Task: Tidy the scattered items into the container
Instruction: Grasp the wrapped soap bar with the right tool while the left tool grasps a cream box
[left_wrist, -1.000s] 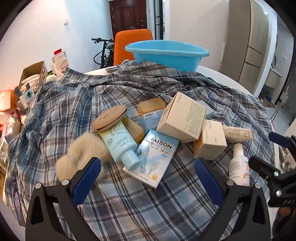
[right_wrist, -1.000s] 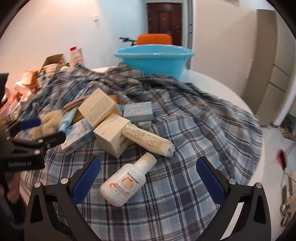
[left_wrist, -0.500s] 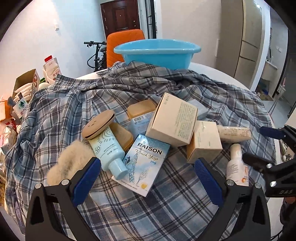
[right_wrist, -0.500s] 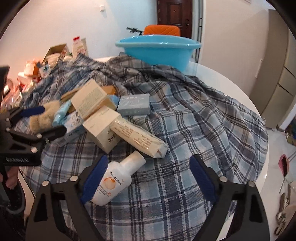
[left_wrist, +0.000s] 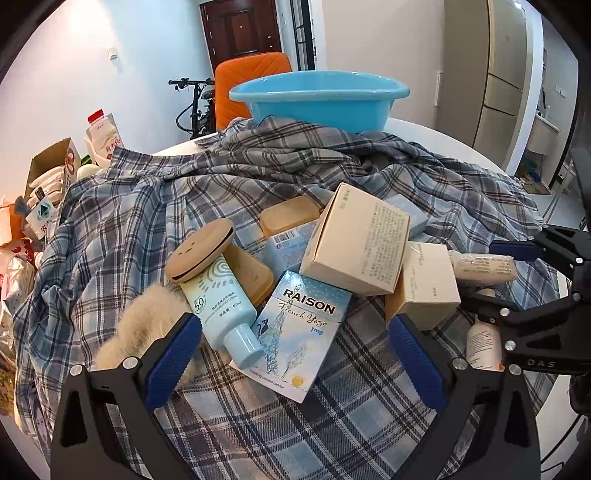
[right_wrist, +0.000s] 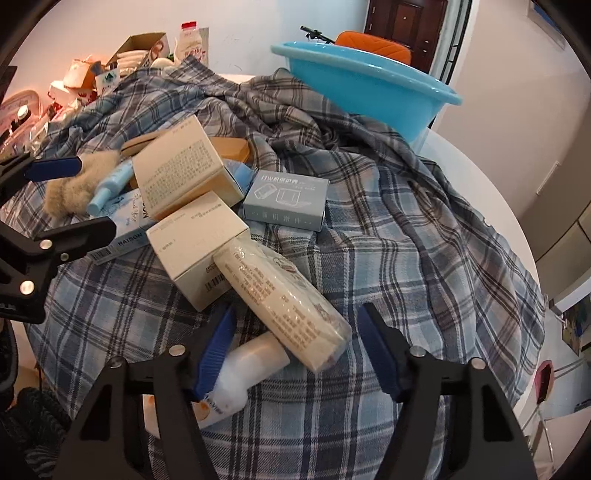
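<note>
Scattered items lie on a plaid shirt (left_wrist: 122, 229) spread over the table. The blue basin (left_wrist: 321, 99) stands at the far edge. My left gripper (left_wrist: 293, 354) is open, low over the RAISON box (left_wrist: 295, 328) and a pale blue sunscreen tube (left_wrist: 218, 299). My right gripper (right_wrist: 297, 350) is closing. The near end of a cream wrapped pack (right_wrist: 280, 299) lies between its fingers, and the pads do not press on it. A white bottle (right_wrist: 236, 380) lies against the left finger. Two beige boxes (right_wrist: 199, 251) and a grey box (right_wrist: 288, 199) lie just beyond.
A fur puff (left_wrist: 144, 325) and a round wooden lid (left_wrist: 199, 249) lie left of the tube. Cartons and packets (left_wrist: 48, 184) crowd the table's left side. An orange chair (left_wrist: 251, 85) stands behind the basin. The white table edge (right_wrist: 491, 206) curves away on the right.
The right gripper moved forward and down onto the cream pack, rolled a little, and its jaws narrowed. The white bottle now lies beside its left finger. The left gripper hardly moved.
</note>
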